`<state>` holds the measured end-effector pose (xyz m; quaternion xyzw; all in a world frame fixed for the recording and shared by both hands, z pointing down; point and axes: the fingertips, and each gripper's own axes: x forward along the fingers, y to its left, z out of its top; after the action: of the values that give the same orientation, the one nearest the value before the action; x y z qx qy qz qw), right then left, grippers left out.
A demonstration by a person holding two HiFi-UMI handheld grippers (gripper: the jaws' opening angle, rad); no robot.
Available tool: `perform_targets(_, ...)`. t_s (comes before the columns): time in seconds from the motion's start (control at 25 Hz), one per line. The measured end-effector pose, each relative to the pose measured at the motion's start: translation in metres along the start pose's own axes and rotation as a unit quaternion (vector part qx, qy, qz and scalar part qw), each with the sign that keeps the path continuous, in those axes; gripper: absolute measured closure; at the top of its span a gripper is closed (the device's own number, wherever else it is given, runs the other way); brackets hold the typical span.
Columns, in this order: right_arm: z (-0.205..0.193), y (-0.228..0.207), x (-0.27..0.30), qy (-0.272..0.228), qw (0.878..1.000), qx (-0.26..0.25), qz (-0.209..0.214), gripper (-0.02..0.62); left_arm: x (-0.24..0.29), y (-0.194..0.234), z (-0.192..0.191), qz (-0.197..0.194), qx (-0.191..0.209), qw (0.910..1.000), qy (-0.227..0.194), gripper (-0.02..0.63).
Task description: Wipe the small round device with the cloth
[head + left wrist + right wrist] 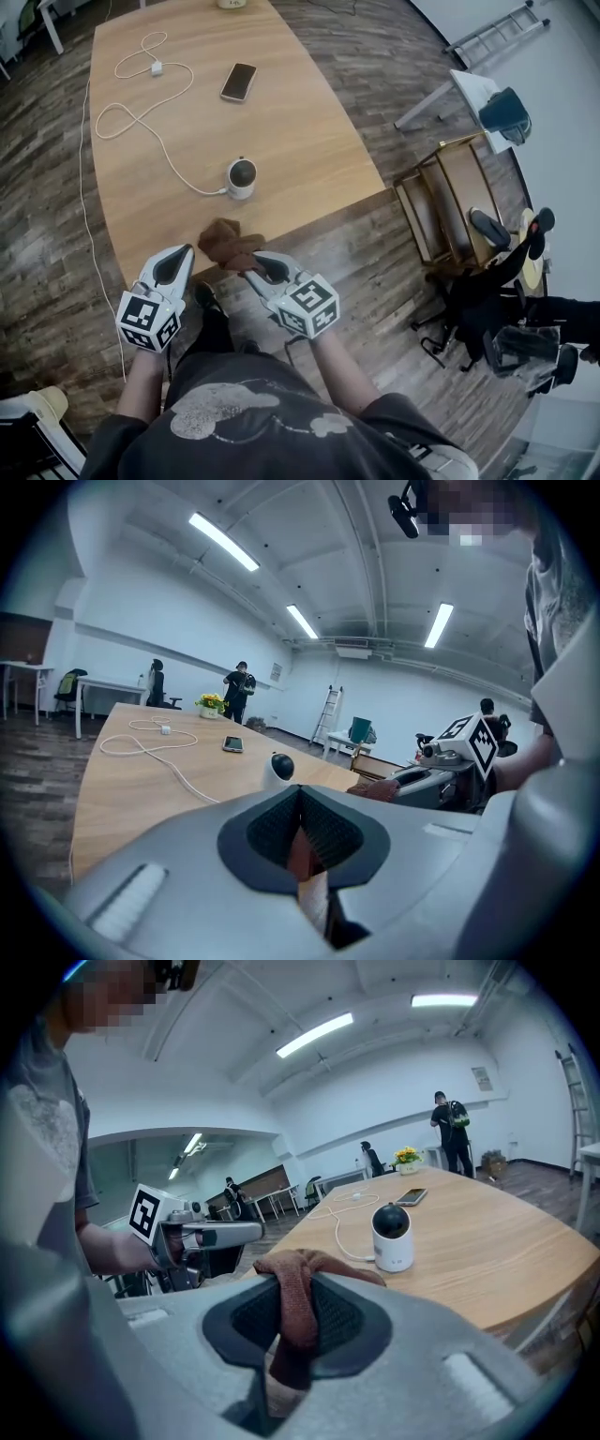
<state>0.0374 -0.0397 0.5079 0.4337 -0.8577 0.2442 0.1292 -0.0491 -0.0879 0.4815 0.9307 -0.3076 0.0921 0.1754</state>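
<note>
Presently, right claw (256, 263): pinching a fold of the brown cloth (228, 244) between its pads. The rest of the cloth bunches out ahead of the tips, over the near edge of the table (281, 122).
Left claw (181, 255): pressed together, nothing caught in it. It sits lower left in the head view, just beside the cloth; no contact that I can make out.
Device (241, 177): stands on the table at the centre of the head view, straight up-frame from the cloth, with bare wood between them.
Bearing from claw: in the right gripper view the device shows right of centre, above and beyond the jaws, past the cloth.
Nearer hand: the right, by a little, and it carries the cloth. Judged the one to reach.
Device axis: upright, long axis vertical, a white body with a dark dome on top.
Device facing: cannot tell which way the dome looks.
White cable (159, 141): enters the device at its left side in the head view and trails off to the upper left.
Coming move (judgement): carry the cloth up-frame onto the dome, coming in from the side clear of the cable. The body looks light and may slide.
Phone (238, 82): upper centre, well apart.
</note>
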Motion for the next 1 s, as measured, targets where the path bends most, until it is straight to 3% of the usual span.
perform_targets(0.52,-0.048,0.041,-0.144,-0.042,0.998,-0.031,-0.034,0.541,-0.068,-0.128,-0.026,0.006,0.022,0.9993,-0.03,0.588)
perform_targets(1.0,-0.071,0.063,-0.19,-0.055,0.998,-0.022,-0.03,0.543,-0.102,-0.185,-0.044,0.012,0.024,0.9992,-0.029,0.588)
